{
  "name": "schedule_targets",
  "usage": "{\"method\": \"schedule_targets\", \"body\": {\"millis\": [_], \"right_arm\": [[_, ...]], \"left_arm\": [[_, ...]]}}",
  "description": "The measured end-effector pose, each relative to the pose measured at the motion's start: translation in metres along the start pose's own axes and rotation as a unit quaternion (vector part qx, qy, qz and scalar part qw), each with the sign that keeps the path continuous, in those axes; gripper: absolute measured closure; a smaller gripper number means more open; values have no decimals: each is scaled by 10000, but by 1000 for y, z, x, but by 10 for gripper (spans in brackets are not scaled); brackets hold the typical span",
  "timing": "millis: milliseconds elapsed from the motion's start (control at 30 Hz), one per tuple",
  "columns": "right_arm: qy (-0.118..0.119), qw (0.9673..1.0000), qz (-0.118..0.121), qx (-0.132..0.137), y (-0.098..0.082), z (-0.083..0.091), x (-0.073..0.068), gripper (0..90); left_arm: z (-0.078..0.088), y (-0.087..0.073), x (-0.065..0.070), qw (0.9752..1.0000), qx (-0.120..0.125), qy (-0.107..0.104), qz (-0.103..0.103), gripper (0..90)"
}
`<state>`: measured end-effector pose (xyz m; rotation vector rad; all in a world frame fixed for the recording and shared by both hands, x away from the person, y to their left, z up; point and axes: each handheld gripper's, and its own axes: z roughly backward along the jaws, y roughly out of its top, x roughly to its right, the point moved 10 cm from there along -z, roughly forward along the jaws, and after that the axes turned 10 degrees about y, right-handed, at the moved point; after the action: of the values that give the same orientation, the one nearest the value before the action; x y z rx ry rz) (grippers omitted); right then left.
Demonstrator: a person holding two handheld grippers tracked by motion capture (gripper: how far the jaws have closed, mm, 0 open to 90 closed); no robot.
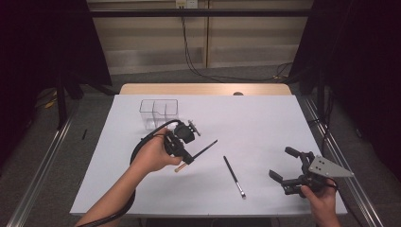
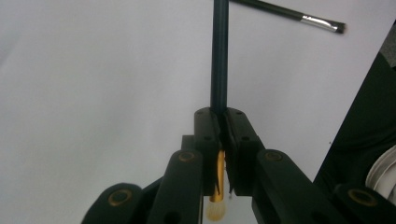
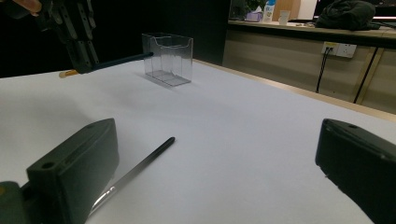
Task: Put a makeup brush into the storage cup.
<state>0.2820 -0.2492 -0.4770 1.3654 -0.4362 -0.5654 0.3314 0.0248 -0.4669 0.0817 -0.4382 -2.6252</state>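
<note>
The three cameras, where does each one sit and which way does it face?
High view: above the person's side, looking forward and down on the white table; forearms and both claws show, left claw, right claw.
Left gripper view: rides the left claw, looking along shut jaws gripping a gold-banded brush.
Right gripper view: rides the right claw, low across the table toward the clear organizer; open jaws.
All share the silver-banded brush.

- A clear plastic divided box (image 1: 159, 113) stood at the white table's (image 1: 265, 118) far left.
- A thin black silver-ferruled brush (image 1: 234, 176) lay mid-table; bare surface lay around it.
</note>
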Motion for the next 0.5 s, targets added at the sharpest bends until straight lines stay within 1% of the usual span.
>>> {"method": "schedule_targets", "body": {"millis": [100,133,233,267,333,400,433,500], "right_arm": [[-4,10000,11,4,1,0,0,0],[-8,10000,27,6,1,0,0,0],[-5,10000,6,0,1,0,0,0],[-9,10000,5,10,2,0,1,0],[0,10000,1,16,2,-1,1,0],[37,10000,12,14,2,-2,-1,0],[37,10000,12,14,2,-2,-1,0],[53,10000,31,2,3,-4,-2,0]], "left_arm": [[0,4,3,10000,26,-42,-15,845],[-1,5,5,10000,-14,-45,-64,845],[-3,10,10,9999,8,-98,-114,845],[-3,12,11,9998,2,-118,-164,845],[-4,14,15,9997,25,-182,-155,844],[-5,18,20,9995,31,-230,-218,844],[-5,18,20,9995,31,-230,-218,844],[-6,19,21,9993,20,-249,-282,844]]}}
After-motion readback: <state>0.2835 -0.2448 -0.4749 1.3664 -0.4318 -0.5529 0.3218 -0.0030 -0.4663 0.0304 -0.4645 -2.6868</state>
